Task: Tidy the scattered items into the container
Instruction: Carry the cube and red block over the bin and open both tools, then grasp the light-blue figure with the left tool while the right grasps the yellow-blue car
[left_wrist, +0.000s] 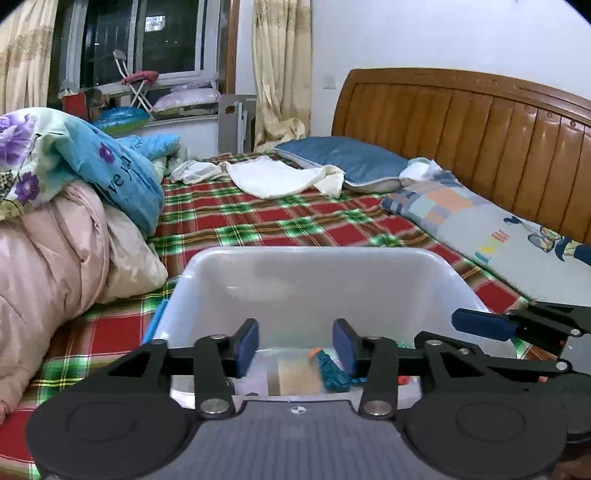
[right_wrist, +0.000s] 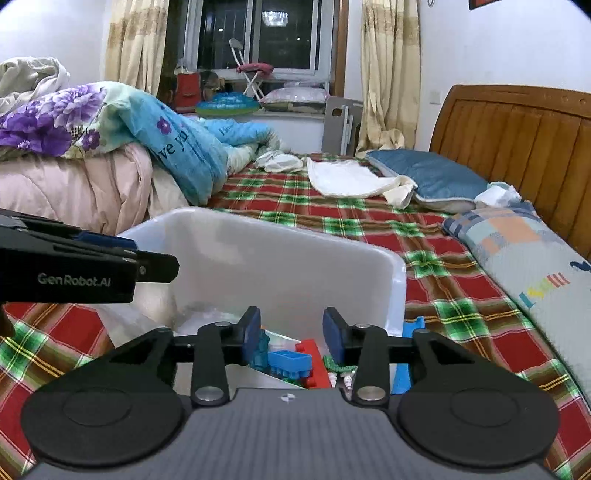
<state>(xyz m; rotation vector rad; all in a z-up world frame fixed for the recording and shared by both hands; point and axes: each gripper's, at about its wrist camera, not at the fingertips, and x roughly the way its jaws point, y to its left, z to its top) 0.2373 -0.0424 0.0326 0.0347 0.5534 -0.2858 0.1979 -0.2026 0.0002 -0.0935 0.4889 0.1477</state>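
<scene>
A white plastic bin (left_wrist: 306, 254) stands on the plaid bed sheet; it also shows in the right wrist view (right_wrist: 266, 240). Inside it lie a teal toy with an orange tip (left_wrist: 330, 369), a tan block (left_wrist: 297, 376), a blue toy block (right_wrist: 290, 360), a red toy piece (right_wrist: 314, 360) and a green piece (right_wrist: 338, 367). My left gripper (left_wrist: 295, 345) is open and empty over the bin's near side. My right gripper (right_wrist: 291, 332) is open and empty over the bin's near right part. A blue flat piece (right_wrist: 406, 365) leans outside the bin's right wall.
A pile of quilts (left_wrist: 55, 221) lies left of the bin. Pillows (left_wrist: 480, 229) and a wooden headboard (left_wrist: 480, 129) are to the right. White cloths (left_wrist: 273, 177) and a blue pillow (left_wrist: 347, 158) lie farther up the bed.
</scene>
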